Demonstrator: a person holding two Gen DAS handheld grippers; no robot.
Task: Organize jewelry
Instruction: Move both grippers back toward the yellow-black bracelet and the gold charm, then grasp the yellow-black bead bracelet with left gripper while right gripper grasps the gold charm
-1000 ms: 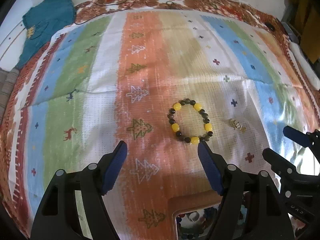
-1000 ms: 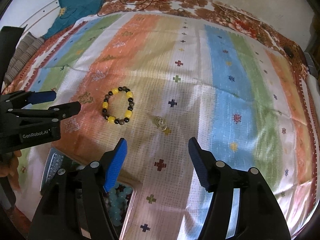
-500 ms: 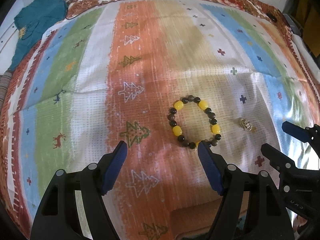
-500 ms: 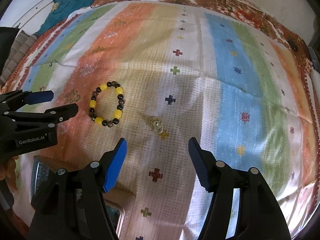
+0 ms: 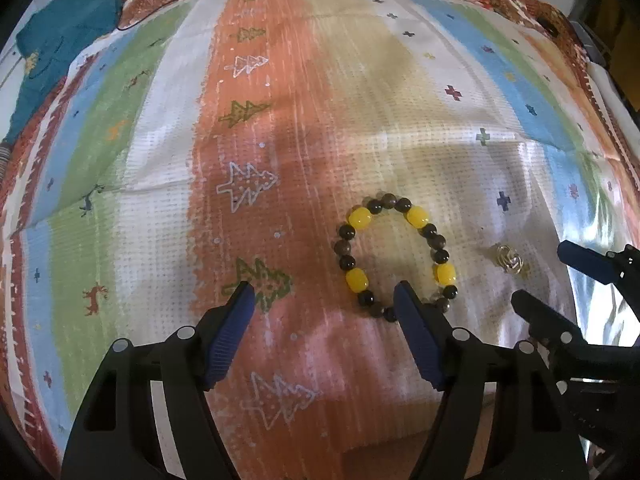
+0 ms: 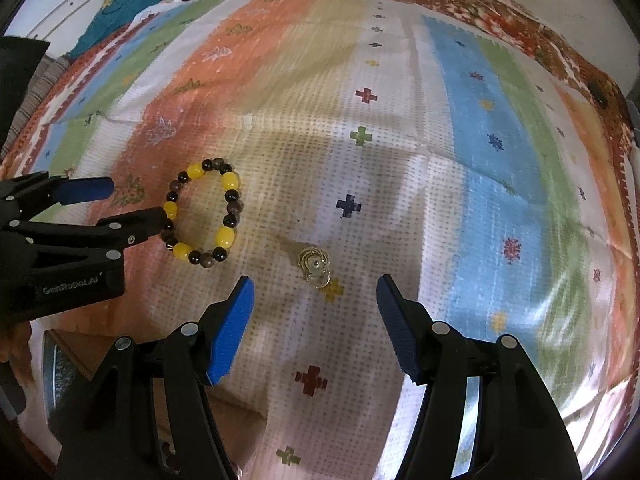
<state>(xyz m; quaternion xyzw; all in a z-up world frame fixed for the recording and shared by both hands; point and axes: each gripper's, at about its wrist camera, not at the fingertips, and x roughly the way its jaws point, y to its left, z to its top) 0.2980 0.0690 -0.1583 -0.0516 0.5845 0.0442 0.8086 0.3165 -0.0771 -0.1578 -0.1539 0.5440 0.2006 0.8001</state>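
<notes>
A bracelet of yellow and dark beads (image 5: 396,256) lies flat on the striped cloth; it also shows in the right wrist view (image 6: 202,214). A small gold ring piece (image 5: 509,262) lies to its right, and shows in the right wrist view (image 6: 315,267). My left gripper (image 5: 322,296) is open and empty, its right finger at the bracelet's near edge. My right gripper (image 6: 314,292) is open and empty, with the gold piece just ahead between its fingers. Each gripper shows in the other's view, the left (image 6: 116,204) and the right (image 5: 548,276).
The striped patterned cloth (image 5: 280,120) covers the surface. A teal garment (image 5: 60,40) lies at the far left corner. A brown box edge (image 6: 80,352) sits at the near left under the right gripper. A dark cable (image 5: 168,0) runs along the far edge.
Both grippers have moved forward and down toward the jewelry. The bracelet and gold piece look larger and nearer. The open box with beads has dropped out of view beneath the grippers.
</notes>
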